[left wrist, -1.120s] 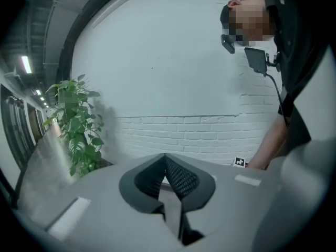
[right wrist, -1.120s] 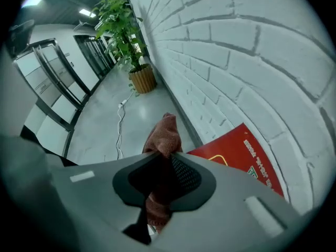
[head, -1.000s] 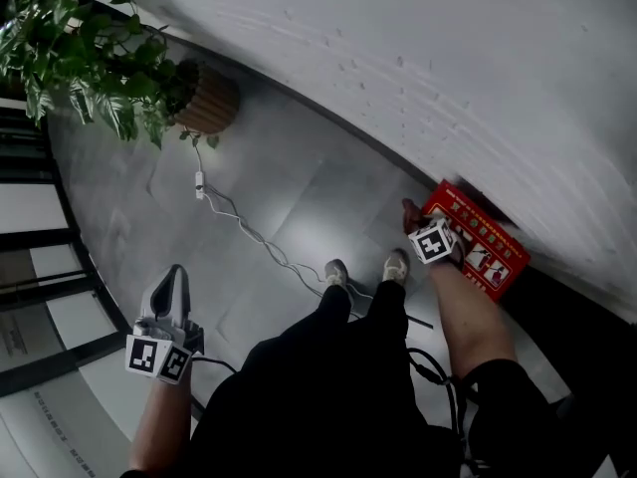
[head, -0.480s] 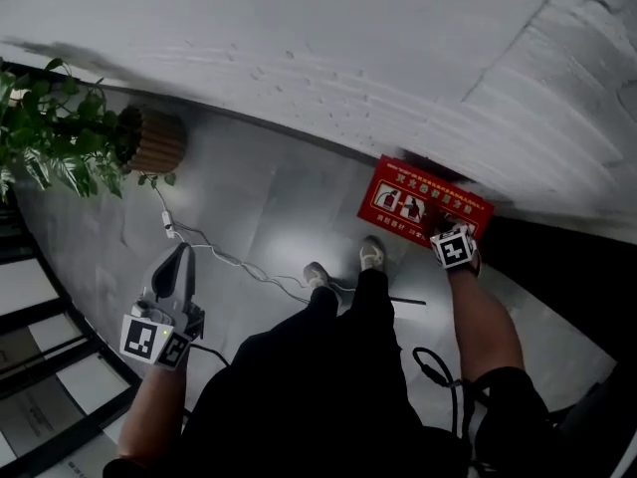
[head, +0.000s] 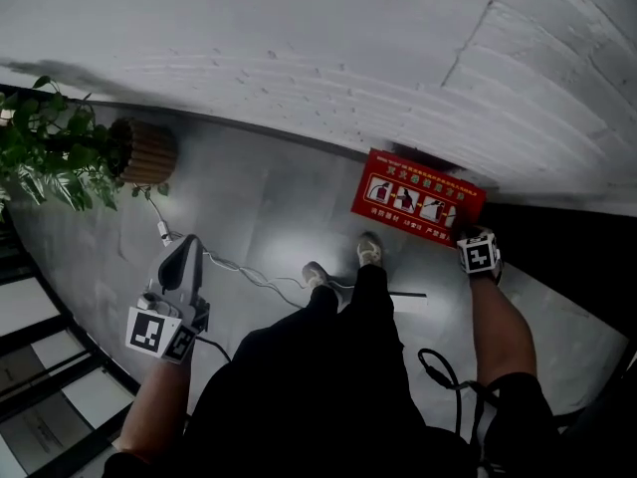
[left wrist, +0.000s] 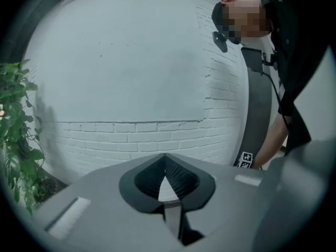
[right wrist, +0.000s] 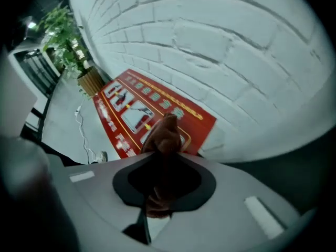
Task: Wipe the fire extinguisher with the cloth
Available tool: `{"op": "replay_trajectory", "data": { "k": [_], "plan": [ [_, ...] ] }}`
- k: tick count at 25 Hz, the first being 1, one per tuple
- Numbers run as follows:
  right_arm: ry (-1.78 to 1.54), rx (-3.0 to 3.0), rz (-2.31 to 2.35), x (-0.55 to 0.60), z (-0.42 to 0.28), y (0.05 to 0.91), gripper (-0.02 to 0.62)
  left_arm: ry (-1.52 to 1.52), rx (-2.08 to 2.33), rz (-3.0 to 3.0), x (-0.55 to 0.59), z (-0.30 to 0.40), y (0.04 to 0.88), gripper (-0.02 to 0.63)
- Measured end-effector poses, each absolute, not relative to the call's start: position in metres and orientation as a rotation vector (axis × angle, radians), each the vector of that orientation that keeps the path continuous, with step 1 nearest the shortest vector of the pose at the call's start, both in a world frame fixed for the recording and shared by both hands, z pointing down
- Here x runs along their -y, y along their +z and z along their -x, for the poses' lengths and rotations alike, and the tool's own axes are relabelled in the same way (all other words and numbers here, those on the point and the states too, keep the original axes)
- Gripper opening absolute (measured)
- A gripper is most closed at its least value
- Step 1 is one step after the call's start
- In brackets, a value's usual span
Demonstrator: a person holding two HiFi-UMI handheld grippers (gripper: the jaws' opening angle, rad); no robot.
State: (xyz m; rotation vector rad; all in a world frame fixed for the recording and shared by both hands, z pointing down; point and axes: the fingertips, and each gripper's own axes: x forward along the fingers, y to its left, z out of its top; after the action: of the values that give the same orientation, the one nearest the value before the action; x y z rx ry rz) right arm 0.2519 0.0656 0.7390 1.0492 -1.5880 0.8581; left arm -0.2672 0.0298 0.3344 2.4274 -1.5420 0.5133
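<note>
Cloth (right wrist: 166,134) in right gripper (head: 480,257) near box (head: 418,197) corner

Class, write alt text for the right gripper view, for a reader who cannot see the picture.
The right gripper is shut on a brown cloth, whose bunched end sticks out beyond the jaws toward a red box printed with pictograms. The box sits on grey floor against a white brick wall; a potted plant stands further along the wall.

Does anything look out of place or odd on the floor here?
A white cable trails loose across the grey floor from beside the potted plant toward the person's shoes, a likely trip hazard. Nothing else stands out; the red fire extinguisher box sits against the brick wall.
</note>
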Motion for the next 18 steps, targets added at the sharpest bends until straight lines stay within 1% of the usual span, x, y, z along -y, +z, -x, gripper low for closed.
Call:
{"op": "replay_trajectory", "data": {
  "k": [3,6,11,14,16,18],
  "plan": [
    [0.672,1.796,-0.952,-0.030,-0.178,0.727,0.051,0.501,1.597,-2.357,-0.042,0.284,0.341,0.000],
    [0.659,1.919,-0.853,-0.004,-0.092,0.732,0.051,0.458,1.657,-2.286,-0.056,0.296,0.337,0.000],
    [0.567,2.018,-0.598,0.018,0.037,0.748,0.051,0.489,1.865,-2.122,-0.098,0.349,0.322,0.000],
    [0.485,1.964,-0.444,0.007,0.069,0.763,0.051,0.453,1.952,-2.017,-0.130,0.370,0.318,0.000],
    [0.485,1.929,-0.419,-0.002,0.067,0.772,0.051,0.493,1.972,-1.972,-0.151,0.379,0.323,0.000],
    [0.473,1.923,-0.413,-0.007,0.058,0.772,0.051,0.460,1.972,-1.965,-0.156,0.377,0.325,0.000]
  ]
}}
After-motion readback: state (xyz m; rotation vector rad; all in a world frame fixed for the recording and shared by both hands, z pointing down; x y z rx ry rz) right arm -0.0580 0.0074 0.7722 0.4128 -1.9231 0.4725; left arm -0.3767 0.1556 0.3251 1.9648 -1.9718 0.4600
